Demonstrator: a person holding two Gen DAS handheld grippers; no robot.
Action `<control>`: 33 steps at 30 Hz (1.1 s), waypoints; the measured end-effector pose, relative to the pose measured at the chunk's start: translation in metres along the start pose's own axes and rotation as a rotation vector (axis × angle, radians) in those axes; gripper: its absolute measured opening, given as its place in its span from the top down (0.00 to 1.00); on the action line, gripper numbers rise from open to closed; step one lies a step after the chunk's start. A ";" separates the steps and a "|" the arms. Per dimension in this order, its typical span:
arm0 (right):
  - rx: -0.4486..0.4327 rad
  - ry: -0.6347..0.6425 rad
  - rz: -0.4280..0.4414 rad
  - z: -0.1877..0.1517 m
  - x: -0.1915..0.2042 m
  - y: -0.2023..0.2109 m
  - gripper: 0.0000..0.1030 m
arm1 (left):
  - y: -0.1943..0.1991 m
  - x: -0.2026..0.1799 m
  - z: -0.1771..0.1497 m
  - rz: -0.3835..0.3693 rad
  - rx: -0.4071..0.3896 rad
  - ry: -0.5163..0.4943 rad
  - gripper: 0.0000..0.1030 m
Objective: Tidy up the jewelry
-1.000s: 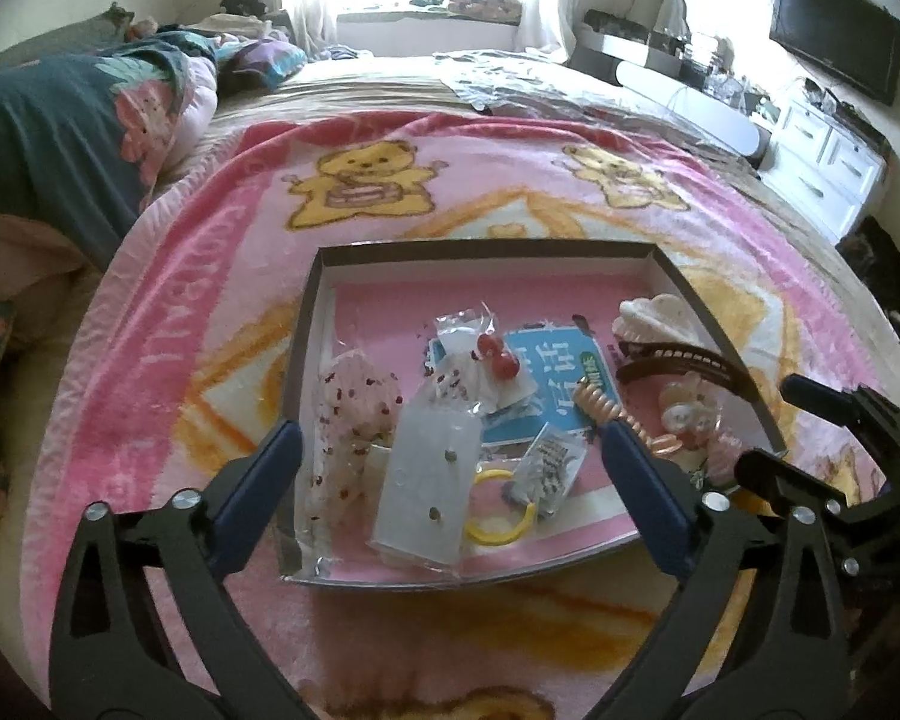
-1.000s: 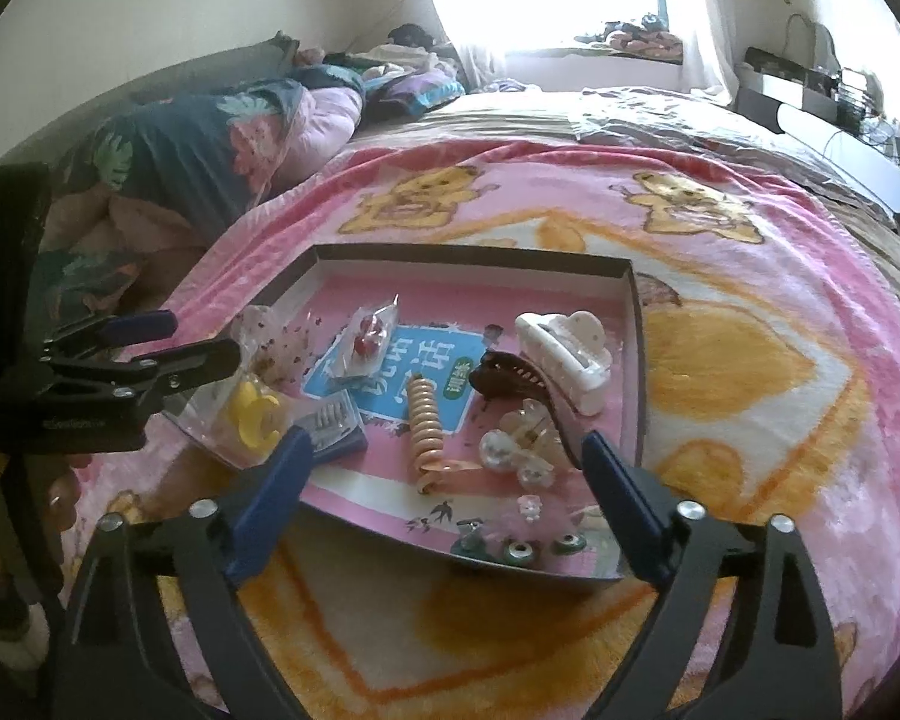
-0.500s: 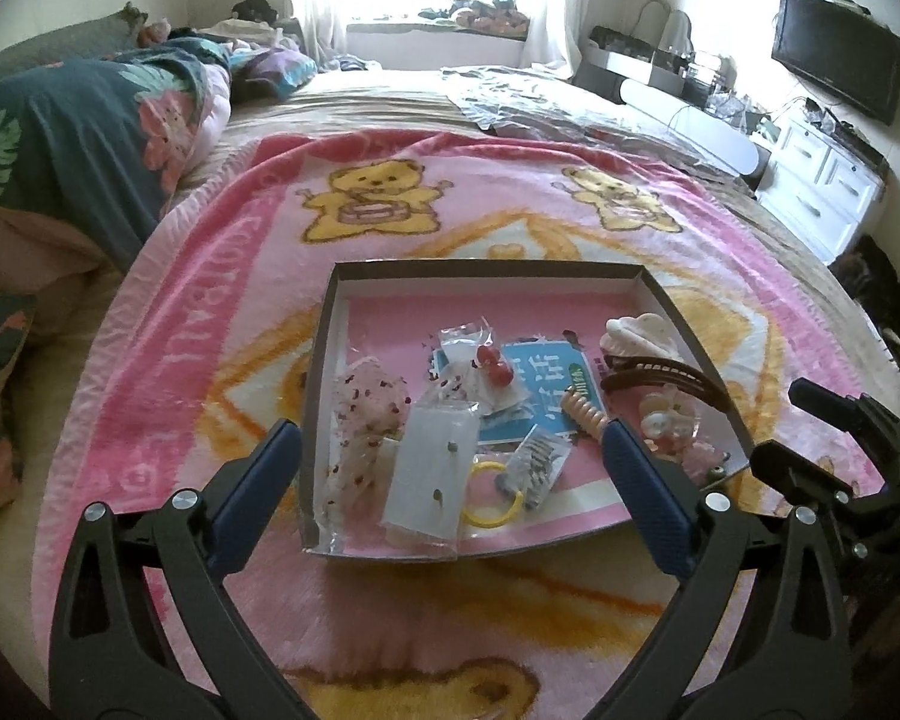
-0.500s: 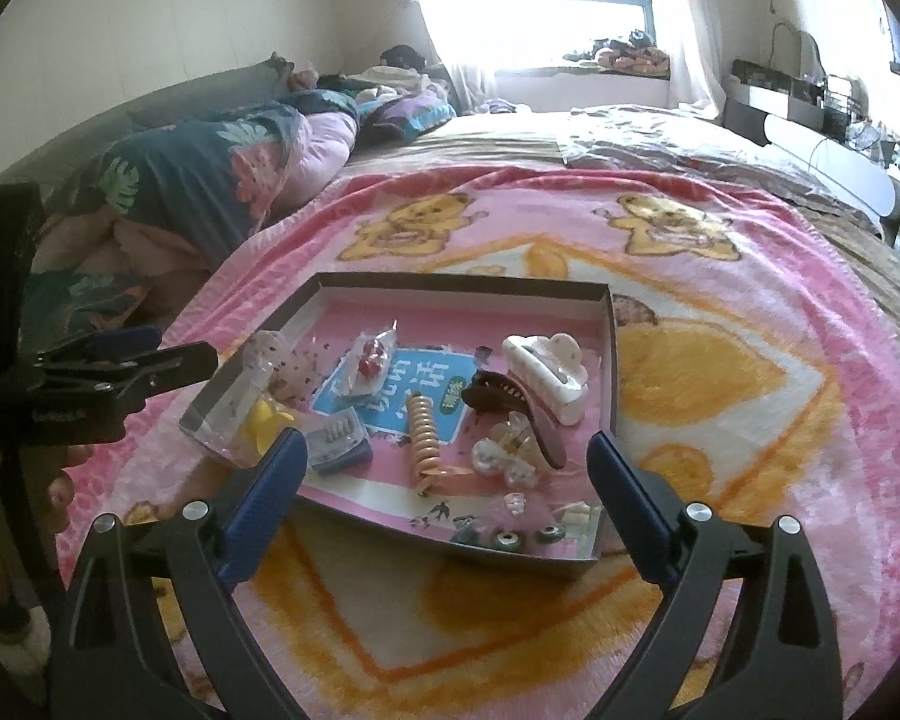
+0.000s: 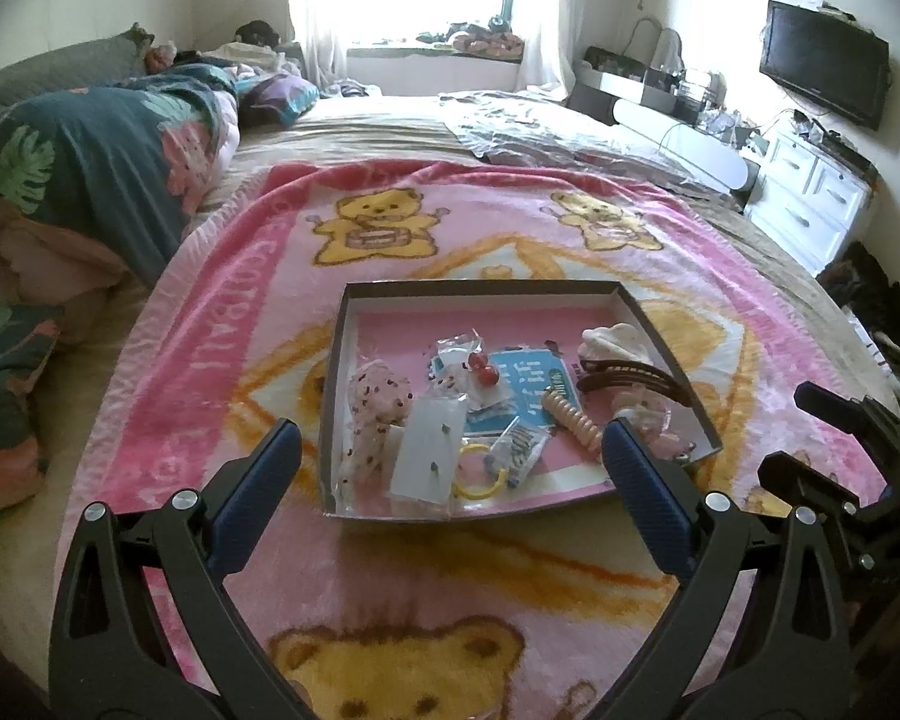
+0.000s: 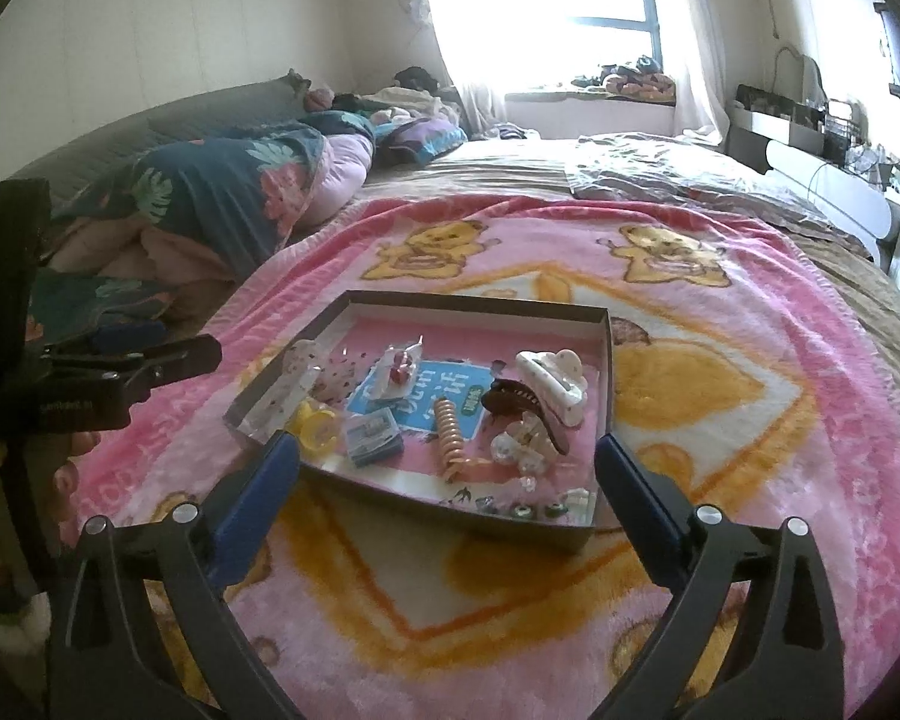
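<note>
While angled down toward tray point(image 5: 337, 396), both tools wide, empty.

Two hand-held grippers side by side, both angled downward: the left gripper point(image 5: 450, 450), its blue-padded jaws spread wide with nothing between the pads, and the right gripper point(image 6: 447, 450), whose jaws have just been opening and stand equally wide and empty; fingers point(image 6: 66, 471) of the person's left hand show below the left tool's handle
</note>
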State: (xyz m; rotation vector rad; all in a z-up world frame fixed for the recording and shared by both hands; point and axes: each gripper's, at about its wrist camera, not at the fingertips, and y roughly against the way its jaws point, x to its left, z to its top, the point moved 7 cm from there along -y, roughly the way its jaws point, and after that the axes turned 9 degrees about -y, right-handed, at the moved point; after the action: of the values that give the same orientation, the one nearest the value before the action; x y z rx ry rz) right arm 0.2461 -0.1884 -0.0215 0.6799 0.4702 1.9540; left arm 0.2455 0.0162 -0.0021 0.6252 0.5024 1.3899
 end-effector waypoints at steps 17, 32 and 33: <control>-0.051 -0.001 -0.004 -0.021 0.009 0.052 0.04 | 0.034 -0.018 -0.041 0.004 -0.007 0.007 0.09; -0.045 -0.070 -0.035 -0.072 0.000 0.063 0.04 | 0.038 -0.021 -0.108 0.023 0.037 0.058 0.09; -0.051 -0.066 -0.040 -0.075 0.001 0.064 0.04 | 0.038 -0.021 -0.112 0.022 0.038 0.060 0.09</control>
State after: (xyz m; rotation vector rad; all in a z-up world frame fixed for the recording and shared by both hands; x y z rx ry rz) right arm 0.1551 -0.2193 -0.0414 0.6955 0.3891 1.8933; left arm 0.1403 0.0100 -0.0606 0.6231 0.5724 1.4263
